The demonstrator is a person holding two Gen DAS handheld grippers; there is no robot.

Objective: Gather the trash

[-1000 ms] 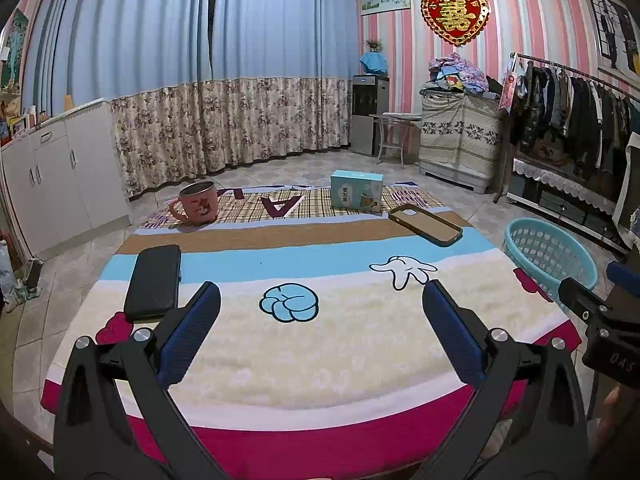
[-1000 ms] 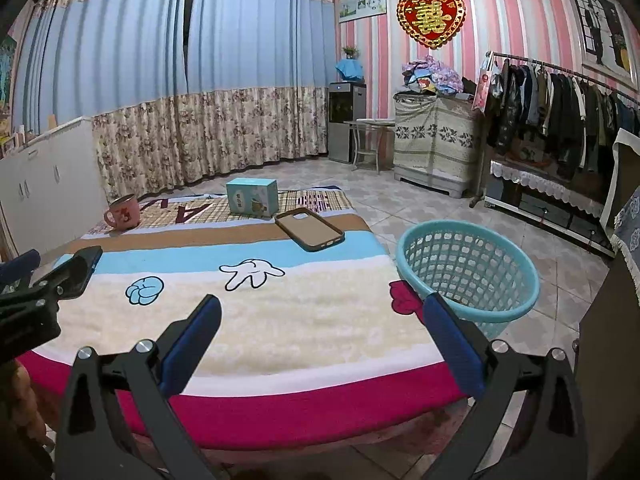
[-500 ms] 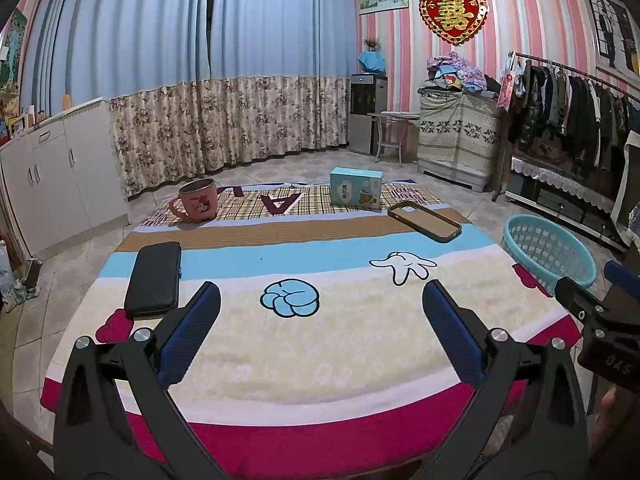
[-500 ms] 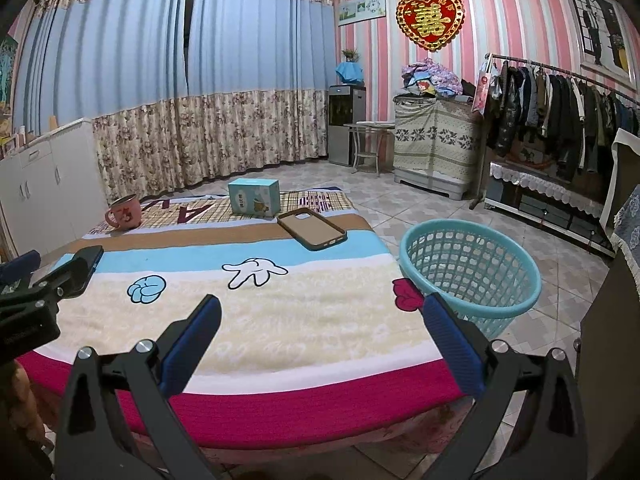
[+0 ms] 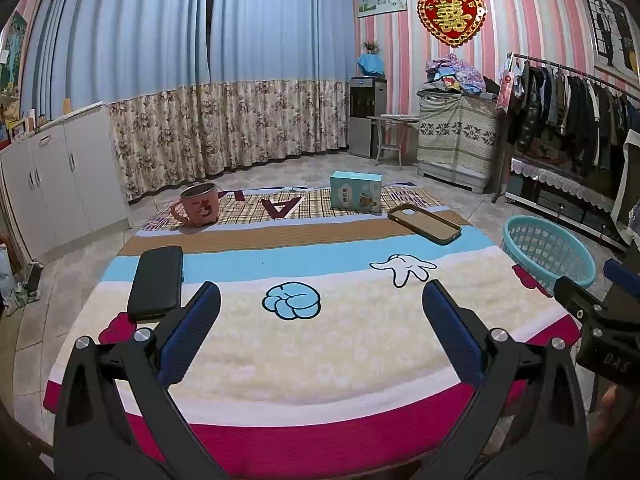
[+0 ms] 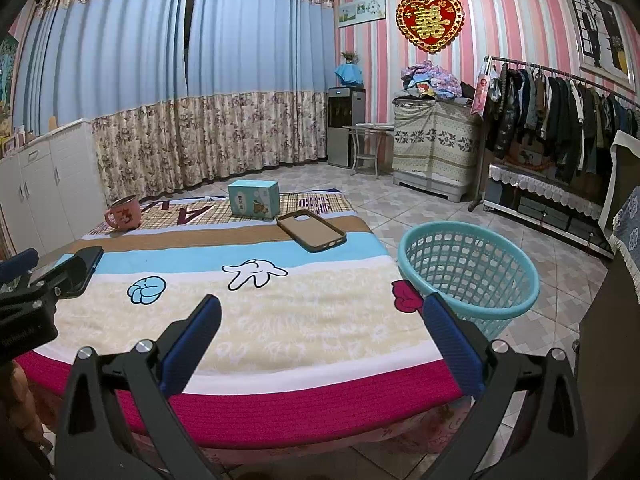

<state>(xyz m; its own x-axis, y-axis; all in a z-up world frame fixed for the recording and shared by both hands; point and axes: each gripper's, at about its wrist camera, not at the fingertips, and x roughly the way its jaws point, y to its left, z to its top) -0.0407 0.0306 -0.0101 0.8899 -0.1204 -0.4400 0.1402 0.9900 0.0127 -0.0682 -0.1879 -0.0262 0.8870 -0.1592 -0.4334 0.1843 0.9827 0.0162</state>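
At the near edge of the blanket-covered table (image 5: 320,360), the left gripper (image 5: 320,332) hangs with its blue-padded fingers spread wide and nothing between them; the right gripper (image 6: 322,336) stands the same, wide open and empty, over the near right corner; both have shifted only slightly since a second ago, the scene sitting a touch lower in each view, and nothing on the table has moved. Just beyond the left gripper's left finger lies a black case (image 5: 157,282); farther on, toward the right, a brown phone case (image 5: 424,223) lies flat; at the far edge stand a pink mug (image 5: 198,209) and a light blue box (image 5: 355,191), well apart. The teal basket (image 6: 468,270) sits on the floor just beside the table's right edge.
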